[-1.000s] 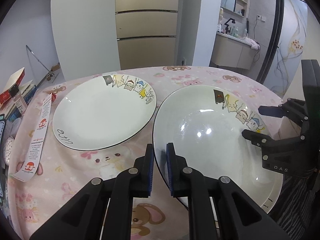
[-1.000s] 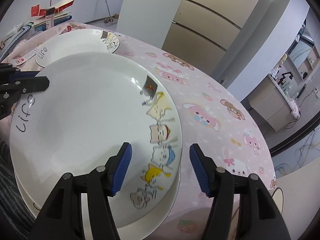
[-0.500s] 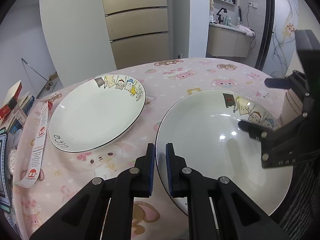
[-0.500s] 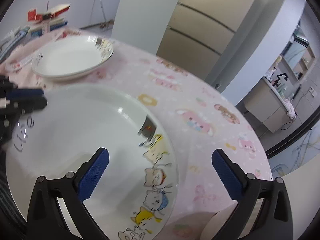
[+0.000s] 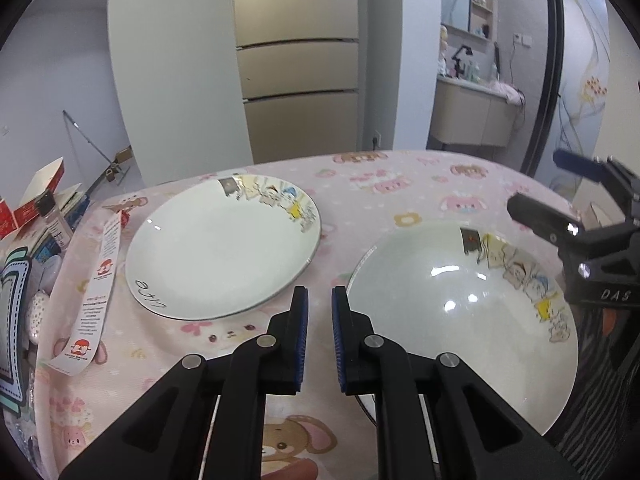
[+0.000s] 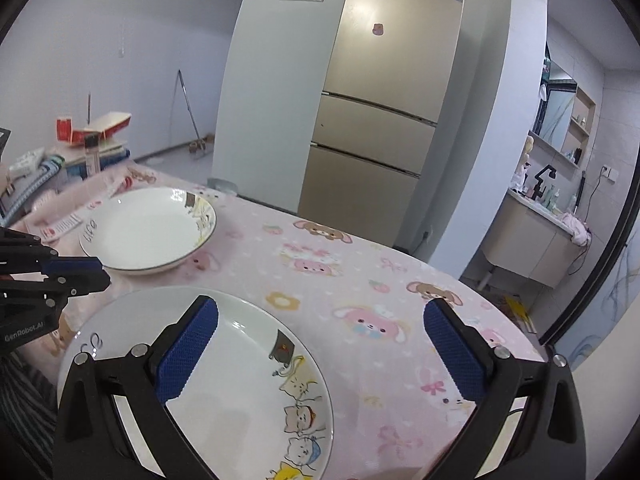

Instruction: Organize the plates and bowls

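While right tongs (image 6: 320, 344) gape above near plate (image 6: 224, 412), left tongs (image 5: 320, 312), barely parted, flank its rim.

The right gripper (image 5: 592, 216) carries the white letters "DAS" on its black body, seen in the left wrist view to the right of the left fingers (image 5: 301, 322). The left gripper (image 6: 80, 274) bears "GenRobot.AI" in white on its body, left of the right fingers (image 6: 188, 354). The far plate (image 5: 224, 248), ahead and left of the left fingers, has a handwritten black word on its rim that reads "Life". The paper strip (image 5: 94, 296) left of it carries print too small to read.
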